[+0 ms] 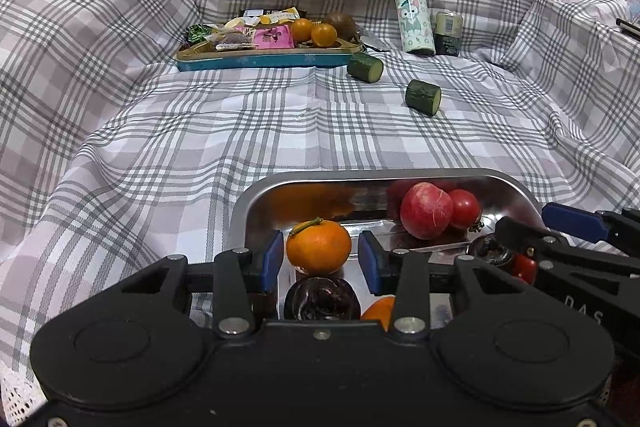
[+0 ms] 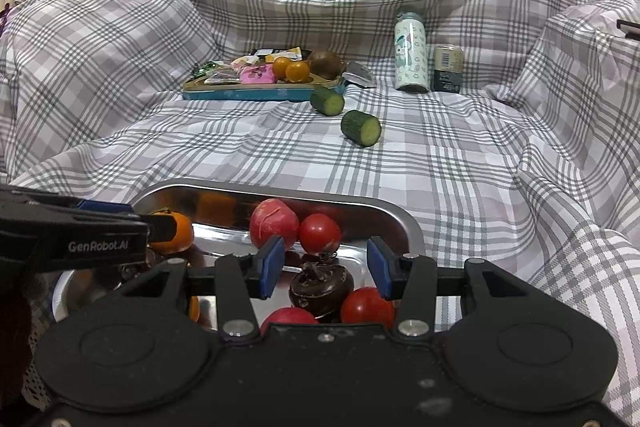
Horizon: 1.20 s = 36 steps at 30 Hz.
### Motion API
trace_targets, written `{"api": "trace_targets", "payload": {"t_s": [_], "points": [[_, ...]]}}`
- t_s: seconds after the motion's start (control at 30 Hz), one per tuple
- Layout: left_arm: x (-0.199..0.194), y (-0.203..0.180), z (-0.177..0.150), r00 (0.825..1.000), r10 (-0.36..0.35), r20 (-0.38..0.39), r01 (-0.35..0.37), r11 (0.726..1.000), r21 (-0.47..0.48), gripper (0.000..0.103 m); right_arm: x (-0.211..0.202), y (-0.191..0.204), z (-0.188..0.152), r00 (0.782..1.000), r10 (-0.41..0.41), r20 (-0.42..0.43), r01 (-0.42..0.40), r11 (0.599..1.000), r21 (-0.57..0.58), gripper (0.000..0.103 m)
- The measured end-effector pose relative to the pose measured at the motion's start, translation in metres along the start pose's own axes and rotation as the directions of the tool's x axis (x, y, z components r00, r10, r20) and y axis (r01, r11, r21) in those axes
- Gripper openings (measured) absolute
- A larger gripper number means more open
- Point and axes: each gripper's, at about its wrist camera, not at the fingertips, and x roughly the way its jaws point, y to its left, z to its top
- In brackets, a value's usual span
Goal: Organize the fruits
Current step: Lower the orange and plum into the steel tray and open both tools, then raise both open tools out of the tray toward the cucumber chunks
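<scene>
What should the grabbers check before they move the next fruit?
1. Left gripper empty: ok, jaws apart, the orange sits between them untouched.
2. Right gripper empty: ok, nothing pinched.
3. Steel tray flat on the cloth: ok.
4. Room left in the tray: not ok, fruit crowds it.
5. Cucumber pieces reachable: ok, both lie loose on the cloth, apart from the blue tray.
6. Bottle safe from bumps: ok, upright, far back.
</scene>
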Motion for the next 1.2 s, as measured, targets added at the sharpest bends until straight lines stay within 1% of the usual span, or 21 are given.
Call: {"api": "trace_targets", "payload": {"t_s": [0.1, 0.33, 0.73, 0.97, 1.1, 1.2], "points": [[0.0, -0.001, -0.002, 1.0, 0.002, -0.011, -0.002, 1.0, 0.01, 0.049, 0.0, -0.001, 0.0, 1.0, -0.012, -0.002, 0.012, 1.0, 0.009, 0.048], [-0.006, -0.001, -0.004, 1.0, 0.011, 0.001, -0.011, 1.0, 0.014, 0.049, 0.002, -0.003, 0.0, 0.999, -0.033, -0.022, 0.034, 0.999, 0.035, 0.048], [-0.015, -0.001, -0.004, 0.997, 0.064, 0.034, -0.065, 0.998, 0.022, 0.049, 0.001, -0.008, 0.003, 0.997, -0.064, -0.039, 0.067, 0.994, 0.083, 0.048], [-0.016, 0.005, -0.002, 0.996, 0.079, 0.03, -0.079, 0.997, -0.011, 0.049, 0.002, -0.01, 0.003, 0.996, -0.067, -0.059, 0.072, 0.993, 0.091, 0.048], [-0.016, 0.009, 0.001, 0.996, 0.09, 0.026, -0.089, 0.995, -0.041, 0.049, 0.004, -0.013, 0.003, 0.994, -0.055, -0.09, 0.065, 0.992, 0.111, 0.048], [-0.014, 0.013, 0.005, 0.995, 0.098, 0.009, -0.097, 0.993, -0.064, 0.049, 0.008, -0.014, 0.005, 0.992, -0.054, -0.113, 0.067, 0.991, 0.119, 0.048]]}}
